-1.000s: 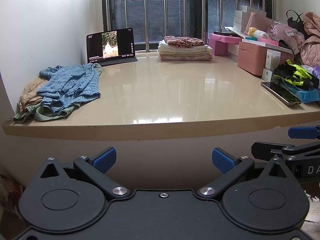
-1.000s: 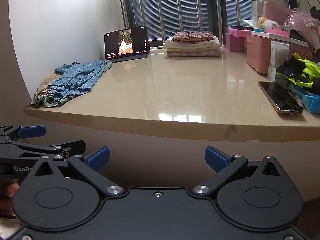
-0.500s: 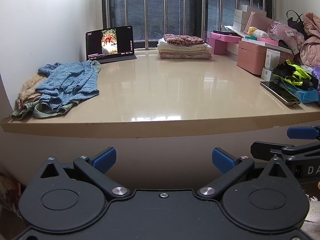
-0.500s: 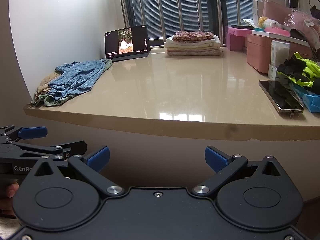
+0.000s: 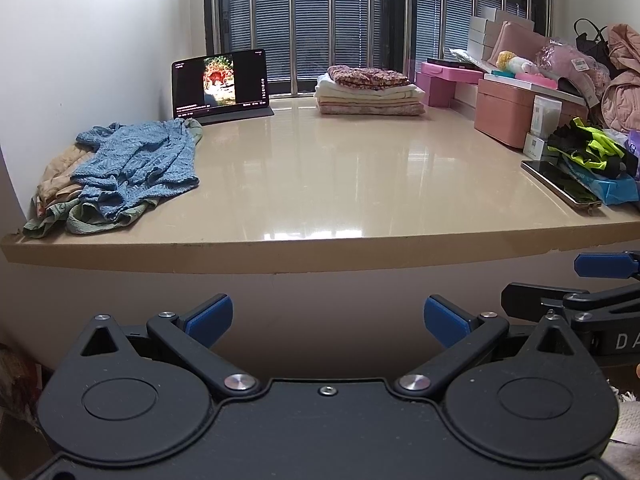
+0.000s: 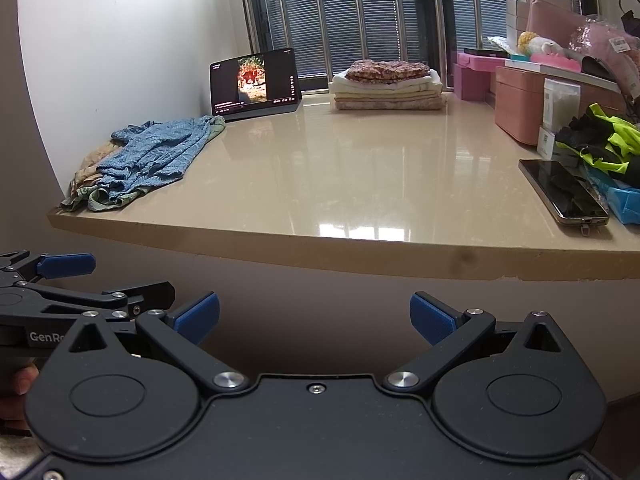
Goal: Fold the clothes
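While both tools hang below and in front of the ledge, the left tongs are spread wide with nothing between their blue pads, and the right tongs gape likewise, grasping nothing. Seen from the right wrist view, the left tool lies just beside at the lower left, and a bit of the person's hand shows under it. Beyond them runs the front lip of the glossy beige surface, its middle bare and shining with window reflections. On the near left corner lies the heap of unfolded clothes: a crumpled blue garment spread on top, a green piece peeking from under its front edge, and a tan one beneath toward the wall. On the near right edge a dark phone lies flat, touching a blue packet, with black and neon-yellow fabric bunched just behind it. Farther right stand a salmon-pink box and other pink boxes with assorted items piled upon them. At the far left a tablet stands tilted back against the wall corner, its screen lit. Near it, in the far middle, a folded stack of clothes sits squarely before the barred window, a dark patterned piece on top of pale ones.
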`<state>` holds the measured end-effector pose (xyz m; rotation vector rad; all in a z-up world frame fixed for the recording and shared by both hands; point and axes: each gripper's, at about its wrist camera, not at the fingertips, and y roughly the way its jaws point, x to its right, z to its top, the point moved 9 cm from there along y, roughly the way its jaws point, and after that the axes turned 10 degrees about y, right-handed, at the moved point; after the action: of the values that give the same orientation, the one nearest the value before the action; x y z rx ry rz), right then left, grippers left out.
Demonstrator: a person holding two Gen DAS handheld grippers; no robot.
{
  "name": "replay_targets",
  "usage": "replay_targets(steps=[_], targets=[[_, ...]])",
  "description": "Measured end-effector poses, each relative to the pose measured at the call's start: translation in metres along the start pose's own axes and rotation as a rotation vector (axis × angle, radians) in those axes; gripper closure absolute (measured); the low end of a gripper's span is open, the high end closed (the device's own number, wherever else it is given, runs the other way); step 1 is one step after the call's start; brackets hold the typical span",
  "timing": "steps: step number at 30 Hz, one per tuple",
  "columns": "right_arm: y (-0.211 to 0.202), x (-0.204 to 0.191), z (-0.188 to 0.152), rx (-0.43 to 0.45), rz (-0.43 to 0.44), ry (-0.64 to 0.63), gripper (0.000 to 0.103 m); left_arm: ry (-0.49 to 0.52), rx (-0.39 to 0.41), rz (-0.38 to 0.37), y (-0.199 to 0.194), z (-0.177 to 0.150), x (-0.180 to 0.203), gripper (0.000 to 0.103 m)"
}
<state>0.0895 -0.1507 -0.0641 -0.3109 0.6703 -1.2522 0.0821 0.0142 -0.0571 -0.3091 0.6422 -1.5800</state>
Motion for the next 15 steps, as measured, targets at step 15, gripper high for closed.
replay_targets(steps=[15], targets=[[0.0061,-0.0070,0.0015,-0.017,0.016,-0.024,0.000,-0.018,-0.023,-0.002,0.0051,-0.0009,-0.0062,0.000]])
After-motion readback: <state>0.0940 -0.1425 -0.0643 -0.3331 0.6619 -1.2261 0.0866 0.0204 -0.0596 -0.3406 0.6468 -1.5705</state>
